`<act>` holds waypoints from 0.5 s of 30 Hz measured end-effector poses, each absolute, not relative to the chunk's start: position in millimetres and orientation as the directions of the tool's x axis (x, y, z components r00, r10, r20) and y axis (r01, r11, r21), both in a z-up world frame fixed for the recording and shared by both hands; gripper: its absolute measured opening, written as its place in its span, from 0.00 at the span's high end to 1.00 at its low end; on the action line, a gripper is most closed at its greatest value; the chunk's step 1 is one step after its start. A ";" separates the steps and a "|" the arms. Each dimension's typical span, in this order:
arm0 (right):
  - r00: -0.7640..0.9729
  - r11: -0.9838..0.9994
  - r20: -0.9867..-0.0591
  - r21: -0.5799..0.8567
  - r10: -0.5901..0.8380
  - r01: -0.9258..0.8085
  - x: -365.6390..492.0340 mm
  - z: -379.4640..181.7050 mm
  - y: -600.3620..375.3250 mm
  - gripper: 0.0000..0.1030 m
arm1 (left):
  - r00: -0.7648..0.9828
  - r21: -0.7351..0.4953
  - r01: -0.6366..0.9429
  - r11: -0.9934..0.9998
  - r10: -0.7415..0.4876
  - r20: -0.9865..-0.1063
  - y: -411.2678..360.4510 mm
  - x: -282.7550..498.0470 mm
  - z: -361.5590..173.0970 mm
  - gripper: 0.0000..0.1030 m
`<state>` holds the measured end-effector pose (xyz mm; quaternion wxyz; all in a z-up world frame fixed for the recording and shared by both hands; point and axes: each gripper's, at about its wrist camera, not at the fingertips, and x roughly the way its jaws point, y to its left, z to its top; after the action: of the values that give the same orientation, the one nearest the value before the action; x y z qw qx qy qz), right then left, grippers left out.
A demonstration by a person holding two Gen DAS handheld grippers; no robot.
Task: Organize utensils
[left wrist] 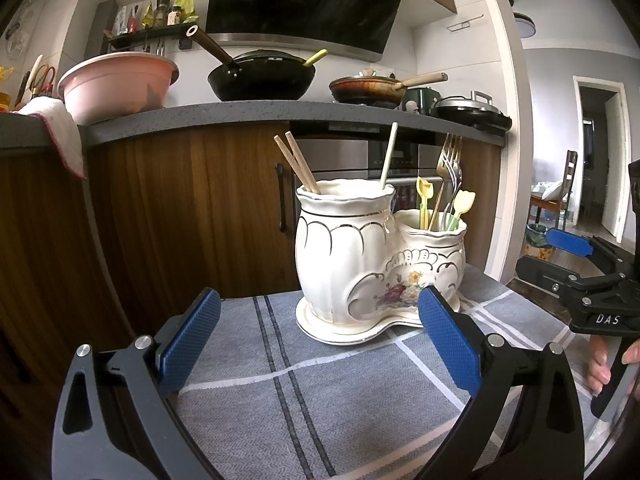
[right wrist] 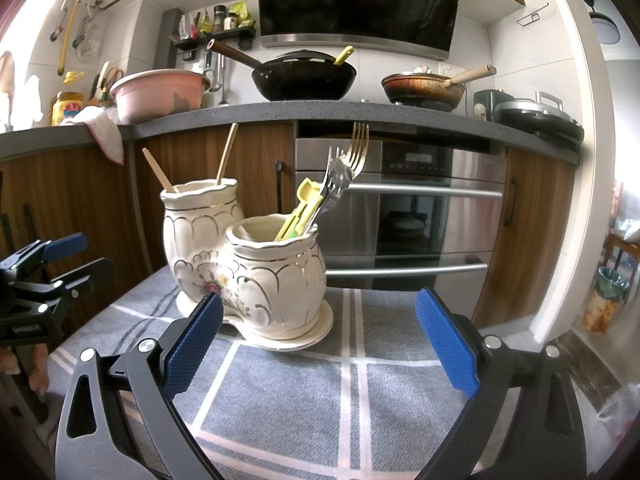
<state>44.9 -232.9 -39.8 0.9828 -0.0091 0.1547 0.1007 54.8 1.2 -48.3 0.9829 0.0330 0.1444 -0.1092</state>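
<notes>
Cream ceramic double-pot utensil holder (left wrist: 360, 256) standing upright on the grey checked cloth (left wrist: 320, 392) over the bench. In the taller pot, wooden chopsticks (left wrist: 298, 164) and a pale stick; in the shorter pot, metal forks (right wrist: 352, 156) and yellow plastic utensils (right wrist: 304, 208). Left hand-held gripper (left wrist: 320, 340) spread wide, empty, just before the holder. Right hand-held gripper (right wrist: 320, 340) likewise wide and empty, near the shorter pot.

Soft daylight is coming in w/ mild glare on the stainless steel oven front (right wrist: 420, 216); fisheye is bending edges, corners are vignetting dark; focus sharp.
</notes>
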 end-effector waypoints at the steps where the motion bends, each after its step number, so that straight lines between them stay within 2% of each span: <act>1: 0.932 0.980 -0.306 0.014 0.195 -0.201 44.9 -39.7 -232.7 0.06 | 0.935 0.034 0.220 0.975 -0.201 -0.291 0.6 54.8 -48.4 0.05; 15: 0.932 0.980 -0.306 0.014 0.195 -0.201 44.9 -39.7 -232.6 0.06 | 0.940 0.034 0.190 0.981 -0.171 -0.295 3.0 55.9 -48.2 0.05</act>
<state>44.9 -232.6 -39.7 0.9828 -0.0088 0.1548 0.1007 55.9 3.0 -48.2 0.9844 0.0312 0.1472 -0.0917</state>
